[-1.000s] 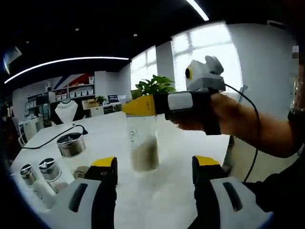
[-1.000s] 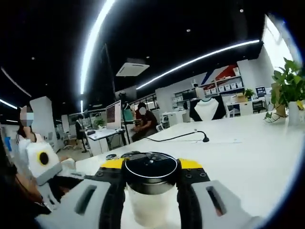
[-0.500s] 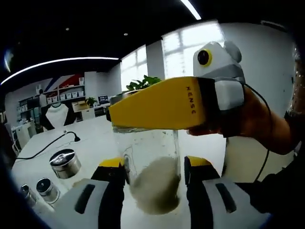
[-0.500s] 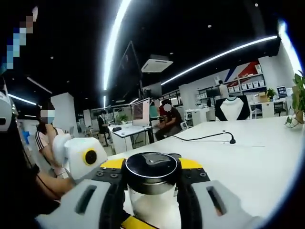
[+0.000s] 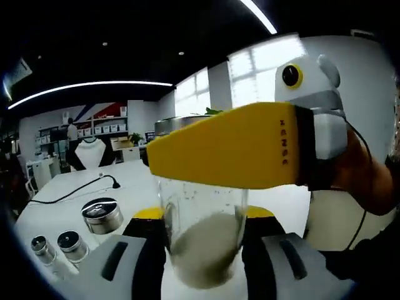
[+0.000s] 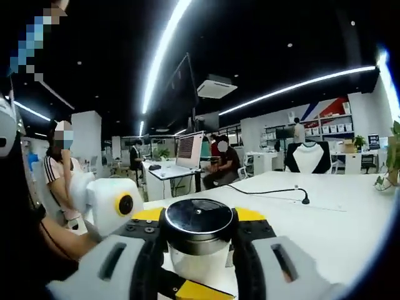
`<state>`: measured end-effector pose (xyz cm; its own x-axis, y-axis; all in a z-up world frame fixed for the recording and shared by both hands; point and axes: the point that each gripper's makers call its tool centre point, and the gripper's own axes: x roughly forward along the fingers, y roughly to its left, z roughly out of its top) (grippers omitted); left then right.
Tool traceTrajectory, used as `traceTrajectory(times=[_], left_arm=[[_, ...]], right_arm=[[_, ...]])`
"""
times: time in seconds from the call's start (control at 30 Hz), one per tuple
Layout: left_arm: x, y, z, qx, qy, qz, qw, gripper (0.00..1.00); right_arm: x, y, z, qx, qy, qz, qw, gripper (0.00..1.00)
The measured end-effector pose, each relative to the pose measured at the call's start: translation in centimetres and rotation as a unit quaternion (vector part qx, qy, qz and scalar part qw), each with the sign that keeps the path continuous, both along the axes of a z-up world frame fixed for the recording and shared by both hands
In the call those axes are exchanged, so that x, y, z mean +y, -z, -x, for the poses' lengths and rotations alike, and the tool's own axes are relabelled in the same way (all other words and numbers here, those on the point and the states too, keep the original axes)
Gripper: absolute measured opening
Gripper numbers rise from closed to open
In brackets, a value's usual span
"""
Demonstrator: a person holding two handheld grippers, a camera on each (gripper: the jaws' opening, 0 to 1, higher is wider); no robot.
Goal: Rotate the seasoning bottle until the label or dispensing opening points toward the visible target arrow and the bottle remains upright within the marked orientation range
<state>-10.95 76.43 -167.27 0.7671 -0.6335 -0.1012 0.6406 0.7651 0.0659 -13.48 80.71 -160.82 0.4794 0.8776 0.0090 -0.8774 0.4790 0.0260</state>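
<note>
The seasoning bottle [image 5: 203,247] is a clear glass jar with pale granules in its lower part, standing upright on the white table. My left gripper [image 5: 203,214] is shut on the jar's body, one jaw against each side. My right gripper [image 5: 187,144] reaches in from the right and clamps the top; its yellow jaw hides the cap. In the right gripper view the bottle's round black and silver cap [image 6: 198,220] sits between the jaws of my right gripper [image 6: 198,215], which is shut on it. The left gripper [image 6: 190,290] shows low down beside the glass.
A wider metal-lidded jar [image 5: 103,215] and two small shakers [image 5: 72,244] stand left of the bottle. A black cable [image 5: 81,190] runs across the white table [image 6: 325,212]. A hand [image 5: 369,181] holds the right gripper. People sit at desks with a monitor [image 6: 187,147] beyond.
My left gripper came up to the bottle from a distance and its jaws went from open to shut on the glass. The right gripper kept its hold on the cap.
</note>
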Motion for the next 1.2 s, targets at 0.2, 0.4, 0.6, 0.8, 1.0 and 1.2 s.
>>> traceTrajectory(times=[0.2,0.4,0.6,0.8,1.0,1.2], left_arm=[[0.5,-0.4,-0.4,-0.008,-0.035,0.008,0.9993,0.47],[0.4,-0.4,-0.2,-0.014,-0.052,-0.003,0.9985,0.47],[0.8,-0.8,-0.1,-0.019,-0.057,-0.008,0.9982,0.48],[0.2,-1.3,0.5,-0.007,-0.015,0.012,0.9998,0.49],[-0.7,-1.9,1.2,0.002,0.033,0.03,0.999,0.49],[-1.4,-2.4,1.7,-0.001,0.051,0.038,0.998,0.49]], right_arm=[[-1.0,-0.3,-0.8,-0.028,0.083,-0.011,0.9961,0.4],[-0.9,-0.4,-0.7,-0.021,0.114,-0.039,0.9925,0.38],[-0.6,-0.8,-0.4,-0.031,0.095,-0.047,0.9938,0.37],[-0.3,-0.8,0.5,-0.028,0.033,-0.04,0.9983,0.36],[-1.1,-1.2,0.9,-0.009,-0.02,-0.055,0.9983,0.36],[-1.1,-1.7,1.6,-0.033,-0.079,-0.049,0.9951,0.36]])
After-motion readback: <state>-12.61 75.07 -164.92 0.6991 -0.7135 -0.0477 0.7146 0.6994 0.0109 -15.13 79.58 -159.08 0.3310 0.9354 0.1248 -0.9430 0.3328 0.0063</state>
